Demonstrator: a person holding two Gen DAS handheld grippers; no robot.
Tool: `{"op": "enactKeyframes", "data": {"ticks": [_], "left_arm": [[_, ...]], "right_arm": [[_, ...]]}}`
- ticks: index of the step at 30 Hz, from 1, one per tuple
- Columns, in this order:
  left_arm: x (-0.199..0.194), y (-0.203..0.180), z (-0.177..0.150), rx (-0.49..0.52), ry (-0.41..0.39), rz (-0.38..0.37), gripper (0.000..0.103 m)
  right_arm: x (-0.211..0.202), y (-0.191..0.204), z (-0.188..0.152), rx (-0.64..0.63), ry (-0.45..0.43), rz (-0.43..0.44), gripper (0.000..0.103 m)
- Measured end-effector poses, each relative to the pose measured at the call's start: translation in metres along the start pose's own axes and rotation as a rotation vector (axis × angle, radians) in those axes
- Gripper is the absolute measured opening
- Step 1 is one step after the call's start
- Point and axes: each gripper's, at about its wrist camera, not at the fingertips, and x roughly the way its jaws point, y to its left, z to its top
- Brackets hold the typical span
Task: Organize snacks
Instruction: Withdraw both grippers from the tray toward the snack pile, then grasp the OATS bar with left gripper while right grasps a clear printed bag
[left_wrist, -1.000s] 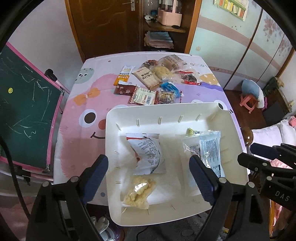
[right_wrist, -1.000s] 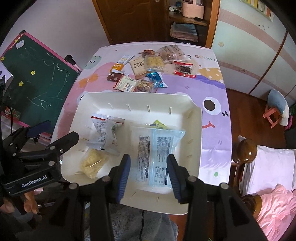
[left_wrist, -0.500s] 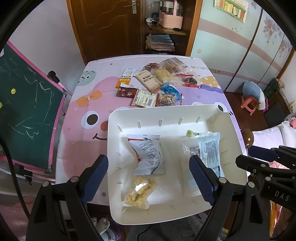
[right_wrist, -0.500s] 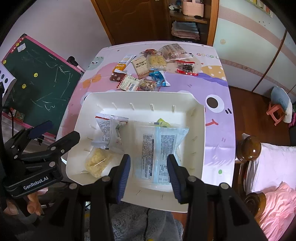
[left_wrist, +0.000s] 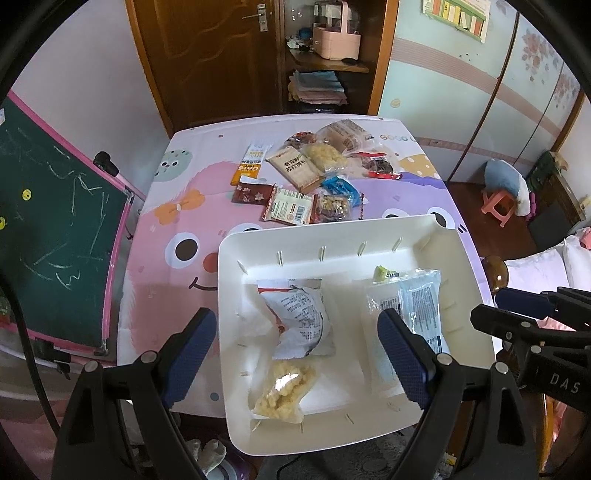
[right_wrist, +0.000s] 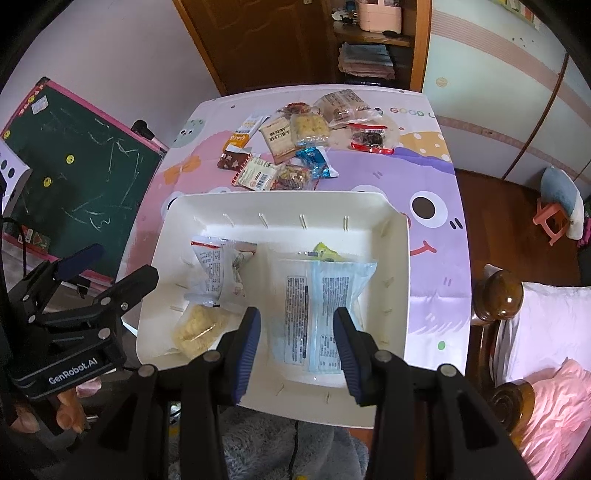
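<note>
A white tray (left_wrist: 332, 236) (right_wrist: 280, 197) sits at the table's near edge. It holds a crumpled white packet (left_wrist: 299, 317) (right_wrist: 218, 269), a clear bag of yellow puffs (left_wrist: 284, 387) (right_wrist: 195, 328), pale blue packets (left_wrist: 417, 306) (right_wrist: 317, 295) and a small green item (left_wrist: 384, 273) (right_wrist: 325, 253). My left gripper (left_wrist: 293, 325) (right_wrist: 114, 266) hovers wide open over the tray's left half. The right gripper (right_wrist: 297, 317) (left_wrist: 502, 306) hangs above the blue packets, jaws partly apart and gripping nothing. Several loose snack packets (left_wrist: 314, 181) (right_wrist: 295, 147) lie on the table beyond the tray.
The table wears a pink and purple cartoon cloth (left_wrist: 177, 221). A green chalkboard (left_wrist: 55, 221) leans at the left. A wooden bedpost (right_wrist: 498, 295) and pink bedding (right_wrist: 546, 406) stand at the right, a pink stool (left_wrist: 498, 206) further back. Fingers of a hand (right_wrist: 66, 413) hold the left gripper.
Both views have drifted slightly, so the table and tray sit a little lower in frame. Neither gripper's jaw gap has changed and the snacks have not moved.
</note>
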Motion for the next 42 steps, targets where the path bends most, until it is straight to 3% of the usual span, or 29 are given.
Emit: {"op": "enactKeyframes", "data": {"ticks": [11, 20, 30, 35, 38, 42], "left_arm": [[-0.001, 0.004, 0.028, 0.028, -0.006, -0.003, 0.088], [-0.008, 0.025, 0.082, 0.038, -0.039, 0.017, 0.088], [-0.024, 0.049, 0.178, 0.081, -0.135, 0.047, 0.089], [-0.017, 0.061, 0.226, 0.075, -0.153, 0.052, 0.089], [0.000, 0.065, 0.253, 0.082, -0.149, 0.052, 0.091], [0.044, 0.071, 0.281, 0.087, -0.105, 0.055, 0.091]], "right_arm": [[-0.007, -0.008, 0.026, 0.024, -0.036, -0.014, 0.041], [-0.020, -0.021, 0.075, 0.015, -0.082, -0.035, 0.045], [-0.070, -0.035, 0.177, -0.011, -0.237, -0.100, 0.054], [-0.082, -0.041, 0.235, -0.017, -0.307, -0.150, 0.071], [-0.075, -0.045, 0.269, -0.020, -0.324, -0.153, 0.077], [-0.040, -0.055, 0.314, -0.025, -0.305, -0.163, 0.079]]}}
